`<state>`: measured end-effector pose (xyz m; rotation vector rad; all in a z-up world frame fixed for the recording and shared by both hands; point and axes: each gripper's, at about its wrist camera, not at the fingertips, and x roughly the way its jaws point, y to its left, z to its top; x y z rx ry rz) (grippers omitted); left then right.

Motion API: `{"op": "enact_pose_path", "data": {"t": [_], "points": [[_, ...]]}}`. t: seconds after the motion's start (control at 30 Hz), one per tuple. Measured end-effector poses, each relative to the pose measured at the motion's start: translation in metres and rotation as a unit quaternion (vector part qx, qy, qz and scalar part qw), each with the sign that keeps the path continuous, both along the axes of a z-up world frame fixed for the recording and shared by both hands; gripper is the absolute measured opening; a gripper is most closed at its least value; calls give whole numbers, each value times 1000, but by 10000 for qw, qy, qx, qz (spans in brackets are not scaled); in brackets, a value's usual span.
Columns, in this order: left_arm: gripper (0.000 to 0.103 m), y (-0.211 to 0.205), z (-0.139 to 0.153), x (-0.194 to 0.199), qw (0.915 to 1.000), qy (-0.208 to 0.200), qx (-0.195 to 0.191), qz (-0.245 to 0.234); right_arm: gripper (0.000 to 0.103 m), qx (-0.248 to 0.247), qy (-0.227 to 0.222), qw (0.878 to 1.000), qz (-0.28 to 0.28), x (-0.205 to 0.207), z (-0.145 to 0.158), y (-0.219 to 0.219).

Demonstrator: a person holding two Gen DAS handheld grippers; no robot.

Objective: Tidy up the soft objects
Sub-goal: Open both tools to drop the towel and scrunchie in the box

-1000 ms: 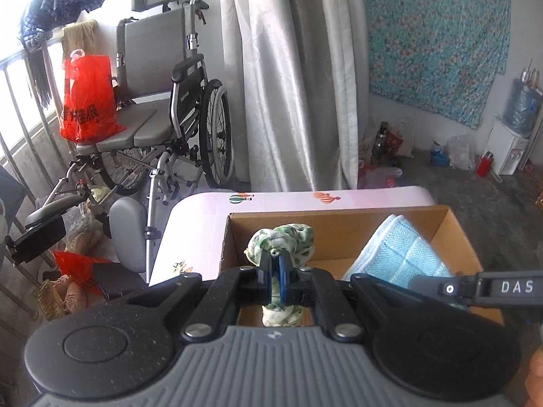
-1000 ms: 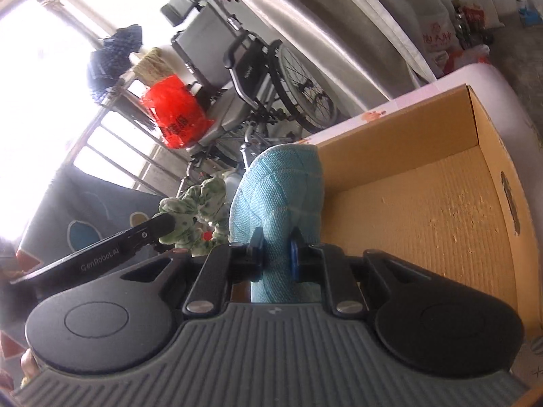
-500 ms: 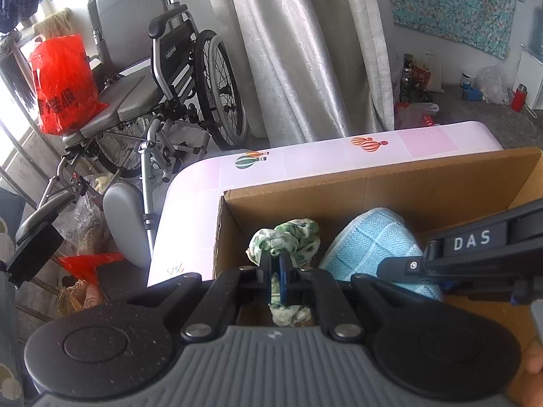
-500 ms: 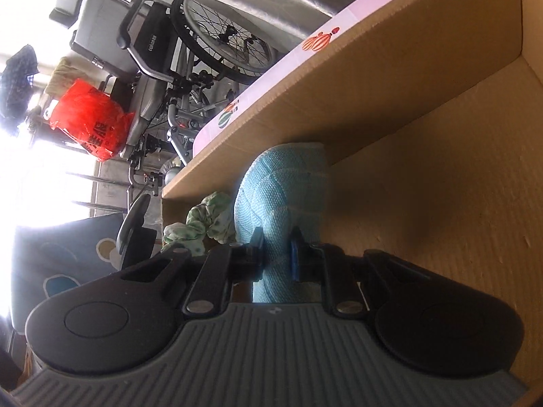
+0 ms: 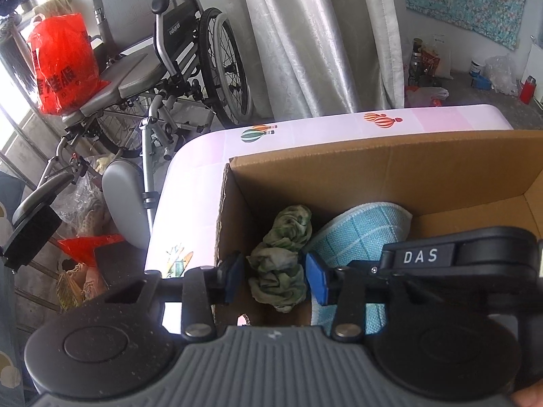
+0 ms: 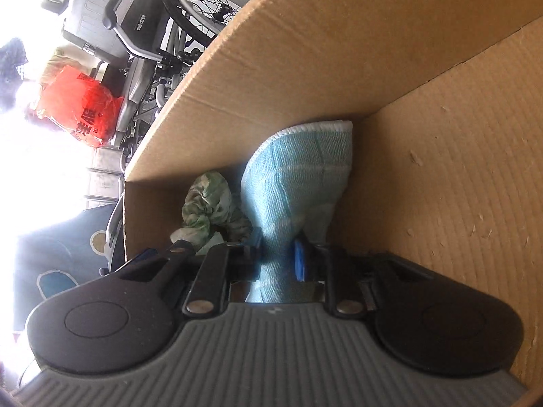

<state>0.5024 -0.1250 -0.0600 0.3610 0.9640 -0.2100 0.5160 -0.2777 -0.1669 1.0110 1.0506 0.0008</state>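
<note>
A brown cardboard box [image 5: 373, 176] stands on a pink table [image 5: 203, 156]. My left gripper [image 5: 275, 276] is open, its blue pads apart on either side of a crumpled green-and-white cloth [image 5: 281, 254] that lies in the box's left corner. My right gripper [image 6: 278, 257] is inside the box [image 6: 339, 51], shut on a light blue cloth [image 6: 298, 176] whose far end rests against the box wall. The green cloth [image 6: 207, 207] lies just left of it. The blue cloth [image 5: 359, 234] and the right gripper's black body show in the left wrist view too.
A wheelchair [image 5: 159, 68] with a red plastic bag [image 5: 61, 64] on its seat stands beyond the table's left end. Grey curtains [image 5: 315, 34] hang behind. Bottles and bags [image 5: 427, 64] sit on the floor at the back right.
Both grippers have gone down into the box. My left gripper has opened and let go of the green cloth, which now lies in the corner. The right gripper still pinches the blue cloth.
</note>
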Motion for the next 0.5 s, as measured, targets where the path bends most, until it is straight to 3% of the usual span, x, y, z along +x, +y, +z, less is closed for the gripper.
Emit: {"op": "enact_pose_path", "data": {"t": [0.1,0.17,0.27,0.5], "points": [[54,4,9,-3,9996,-37,-273,19,42,102,19,9999,-38,-2,-1,-7],[60,5,16,-5,9991,-108,-411,38,64,171,-21,9997,-161,-8,1,-13],[71,5,25,-11,9987,-284,-431,12,73,167,-123,9994,-279,-12,7,-22],[74,15,54,-23,9972,-432,-584,164,75,326,-257,9982,-428,-19,29,-35]]}}
